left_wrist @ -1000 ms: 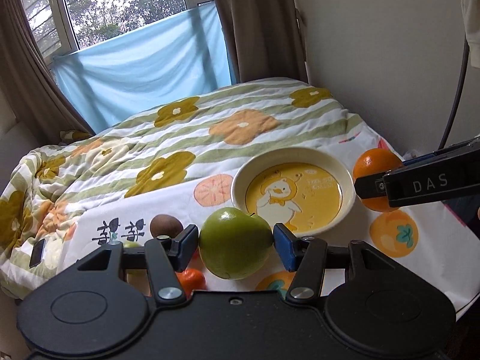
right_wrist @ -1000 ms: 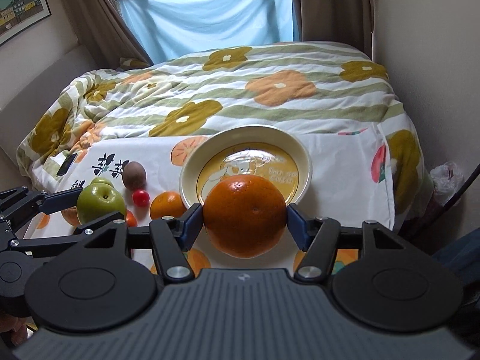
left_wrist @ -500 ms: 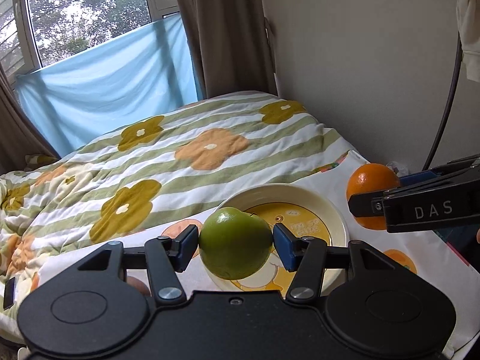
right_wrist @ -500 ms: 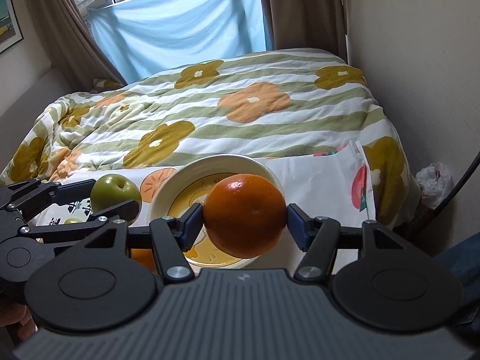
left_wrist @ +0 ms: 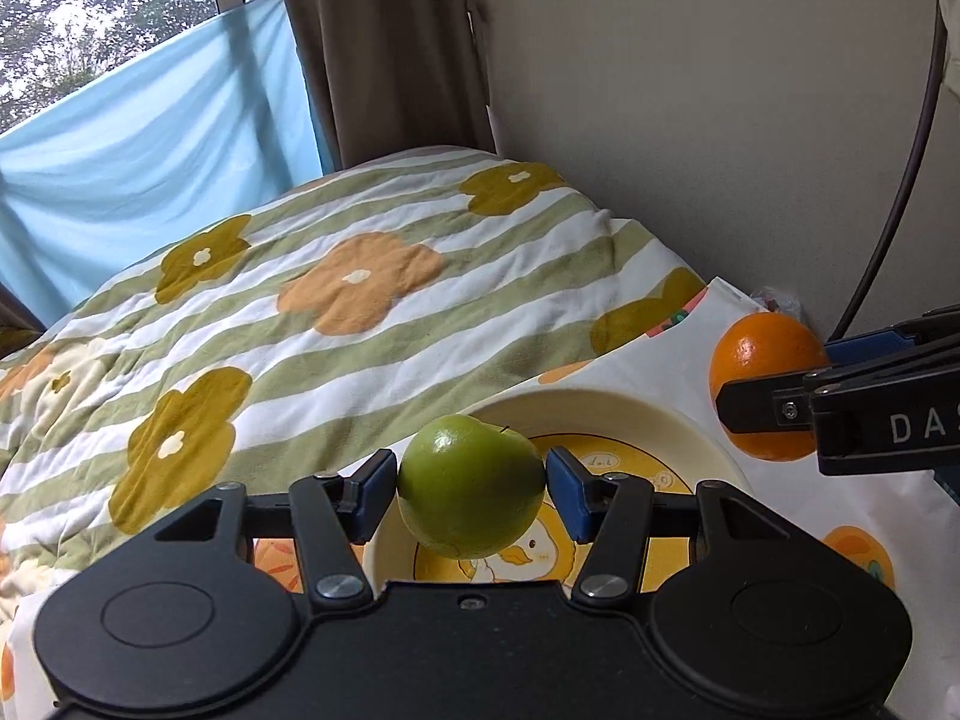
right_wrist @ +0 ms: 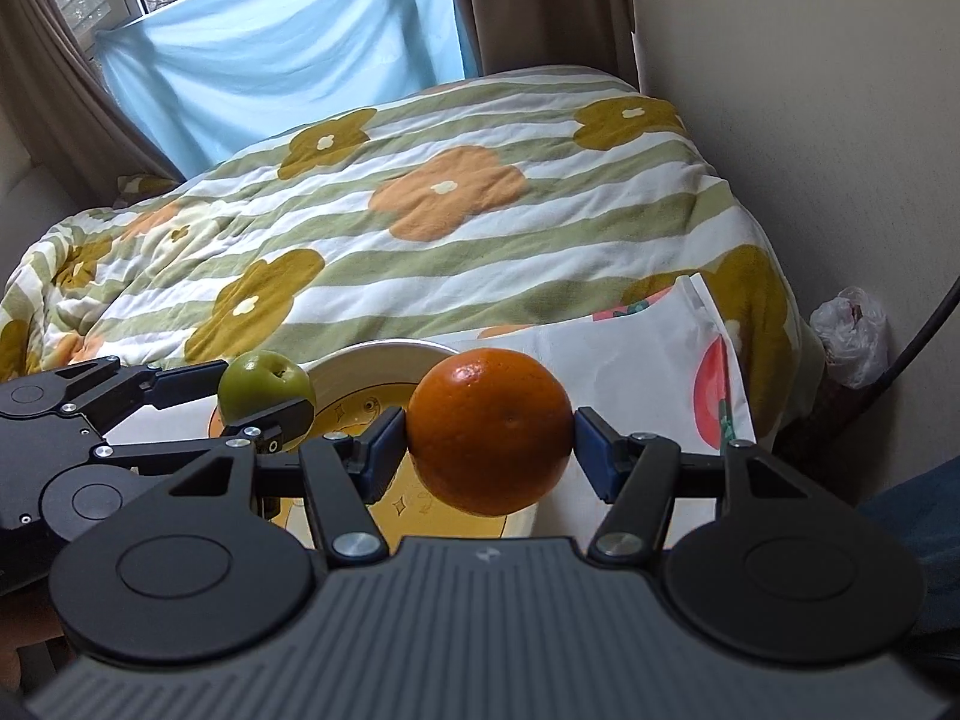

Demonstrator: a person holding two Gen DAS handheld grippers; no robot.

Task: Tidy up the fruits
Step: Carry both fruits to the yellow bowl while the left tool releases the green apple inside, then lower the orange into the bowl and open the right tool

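Observation:
My left gripper (left_wrist: 471,489) is shut on a green apple (left_wrist: 471,480) and holds it above the near left part of a cream plate (left_wrist: 648,420) with a yellow duck picture. My right gripper (right_wrist: 489,450) is shut on an orange (right_wrist: 489,429) and holds it above the plate's (right_wrist: 384,360) right side. In the left wrist view the orange (left_wrist: 762,384) hangs at the plate's right rim. In the right wrist view the apple (right_wrist: 264,381) sits at the plate's left edge.
The plate lies on a white cloth (left_wrist: 672,330) with fruit prints at the foot of a bed with a striped flower quilt (right_wrist: 450,198). A wall (left_wrist: 720,90) and a black cable (left_wrist: 900,180) are close on the right. A plastic bag (right_wrist: 849,324) lies by the wall.
Both grippers have moved forward and up with their fruit, toward the plate. The loose fruits at the left of the cloth have dropped out of view.

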